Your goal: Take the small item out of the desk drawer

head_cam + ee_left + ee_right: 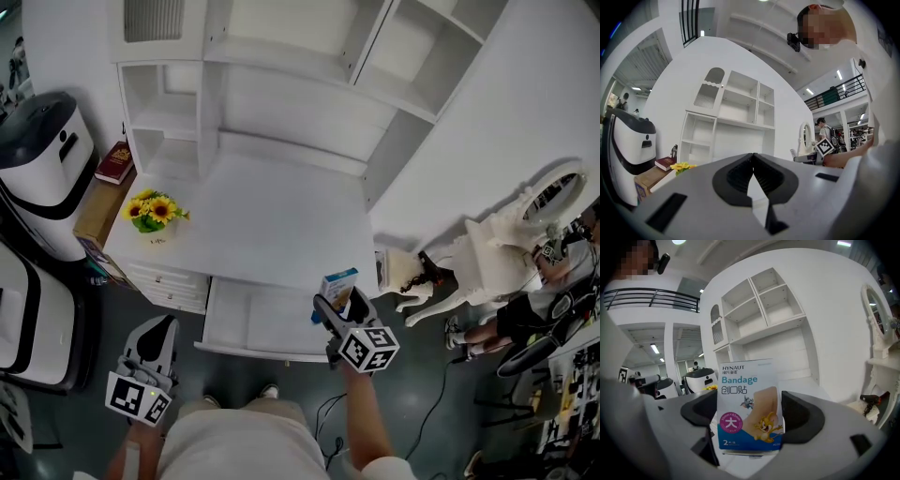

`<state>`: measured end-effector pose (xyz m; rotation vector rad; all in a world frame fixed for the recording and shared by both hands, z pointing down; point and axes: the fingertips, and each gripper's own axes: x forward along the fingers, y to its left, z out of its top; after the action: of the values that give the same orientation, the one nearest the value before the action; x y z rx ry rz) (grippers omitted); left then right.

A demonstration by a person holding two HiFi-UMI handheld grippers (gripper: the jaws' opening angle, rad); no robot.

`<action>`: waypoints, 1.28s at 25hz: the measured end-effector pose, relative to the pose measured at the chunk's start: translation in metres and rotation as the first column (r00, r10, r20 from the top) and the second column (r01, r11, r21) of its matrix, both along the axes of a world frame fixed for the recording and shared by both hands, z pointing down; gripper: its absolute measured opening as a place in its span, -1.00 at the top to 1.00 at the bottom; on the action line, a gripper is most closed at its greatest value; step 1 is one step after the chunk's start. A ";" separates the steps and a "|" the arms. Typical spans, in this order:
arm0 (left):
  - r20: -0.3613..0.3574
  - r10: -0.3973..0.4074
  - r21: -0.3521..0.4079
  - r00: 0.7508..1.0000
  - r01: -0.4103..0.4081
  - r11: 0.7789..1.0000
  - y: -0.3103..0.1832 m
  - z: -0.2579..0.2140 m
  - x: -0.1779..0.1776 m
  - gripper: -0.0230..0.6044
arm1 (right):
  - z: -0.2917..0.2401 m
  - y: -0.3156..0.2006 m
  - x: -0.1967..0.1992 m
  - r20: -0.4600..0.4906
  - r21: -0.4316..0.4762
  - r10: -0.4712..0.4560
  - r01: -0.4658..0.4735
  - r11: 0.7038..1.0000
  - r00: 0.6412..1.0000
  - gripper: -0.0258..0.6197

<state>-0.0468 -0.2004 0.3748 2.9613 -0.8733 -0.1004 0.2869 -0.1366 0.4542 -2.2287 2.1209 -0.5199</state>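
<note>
The left gripper (150,345) hangs low beside the person, jaws pressed together on nothing, short of the open drawer's (239,323) front edge. Over the drawer's right end, the right gripper (336,307) clamps the bandage box (339,284) upright (print facing its camera). The desk top (272,220) spreads wide beyond.

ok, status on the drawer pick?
Right tool shut on bandage box, box upright over the right end of the open drawer. Left tool shut, empty, off to the left. Nothing seen blocking.

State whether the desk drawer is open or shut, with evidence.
Open: the drawer sticks out beyond the desktop, its white floor exposed.
</note>
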 end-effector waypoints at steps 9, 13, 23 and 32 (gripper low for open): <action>-0.043 -0.071 0.031 0.997 0.073 0.997 -0.022 -0.026 0.006 0.88 | -0.065 0.017 0.025 -0.043 0.147 0.064 -0.057 0.988 0.997 -0.43; -0.054 -0.108 0.046 0.993 0.110 0.993 -0.034 -0.036 0.007 0.88 | -0.091 0.016 0.027 -0.079 0.192 0.052 -0.036 0.981 0.996 -0.43; -0.067 -0.212 0.063 0.975 0.216 0.974 -0.051 -0.051 -0.020 0.88 | -0.133 0.028 0.032 -0.109 0.283 0.098 -0.063 0.957 0.989 -0.43; -0.051 -0.302 0.035 0.952 0.304 0.952 -0.054 -0.048 -0.062 0.88 | -0.148 0.051 0.025 -0.097 0.310 0.128 -0.092 0.946 0.987 -0.43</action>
<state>-0.1087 -0.2543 0.3272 2.8246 -1.3292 -0.1994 0.3115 -0.0861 0.3066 -2.2273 1.9492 -0.0508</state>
